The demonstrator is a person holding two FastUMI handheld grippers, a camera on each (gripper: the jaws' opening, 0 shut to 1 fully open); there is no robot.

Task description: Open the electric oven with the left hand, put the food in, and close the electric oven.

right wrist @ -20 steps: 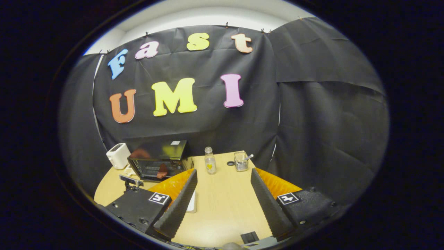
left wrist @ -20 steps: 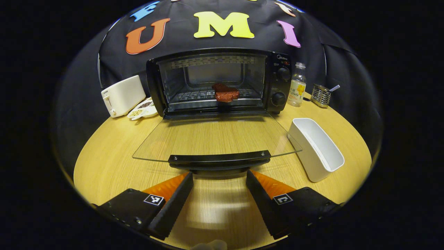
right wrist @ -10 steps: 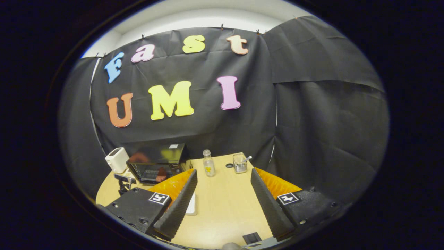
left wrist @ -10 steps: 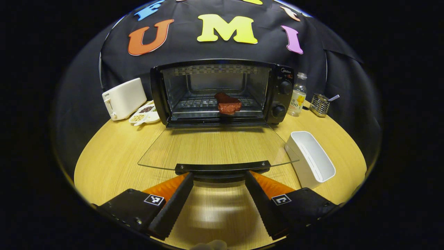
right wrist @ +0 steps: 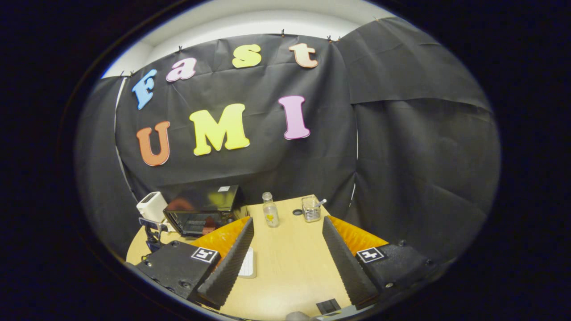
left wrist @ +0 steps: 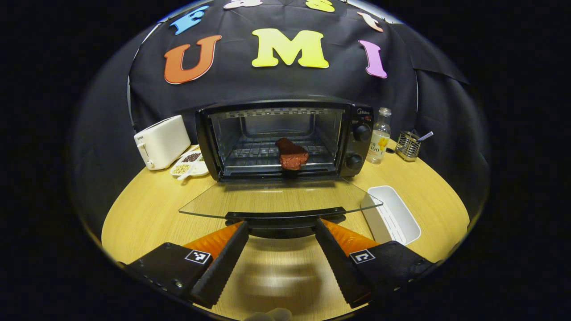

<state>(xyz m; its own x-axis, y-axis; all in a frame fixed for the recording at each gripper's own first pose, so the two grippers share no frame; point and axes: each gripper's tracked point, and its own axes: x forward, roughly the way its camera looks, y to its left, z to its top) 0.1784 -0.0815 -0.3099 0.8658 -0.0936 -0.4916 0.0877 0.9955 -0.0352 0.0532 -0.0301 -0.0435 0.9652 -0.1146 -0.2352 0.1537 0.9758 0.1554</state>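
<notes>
Across the lower half of the left gripper view spreads the round wooden tabletop (left wrist: 147, 209), and at centre frame, against the black wall, stands the electric oven (left wrist: 285, 136) with its cavity open. Its glass door (left wrist: 276, 200) lies folded down toward me, nearly level, which is why the rack is reachable. The food (left wrist: 292, 154), a dark red piece, sits on the rack inside, slightly right of centre, so I judge the loading done and only the closing left. To the lower right lies a white tray (left wrist: 392, 214), empty; left of the oven stand a white toaster (left wrist: 161, 141) and a small dish of seeds (left wrist: 189, 162); right of it a bottle (left wrist: 379, 141) and a wire holder (left wrist: 408, 145). The door's dark handle (left wrist: 285, 216) runs just above my left tongs (left wrist: 281, 256), whose fingers stand apart beneath it, clamped on nothing, placed, I think, to lift it. In the right gripper view my right tongs (right wrist: 287, 256) hang high and back, fingers apart and empty, out of the door's way.
</notes>
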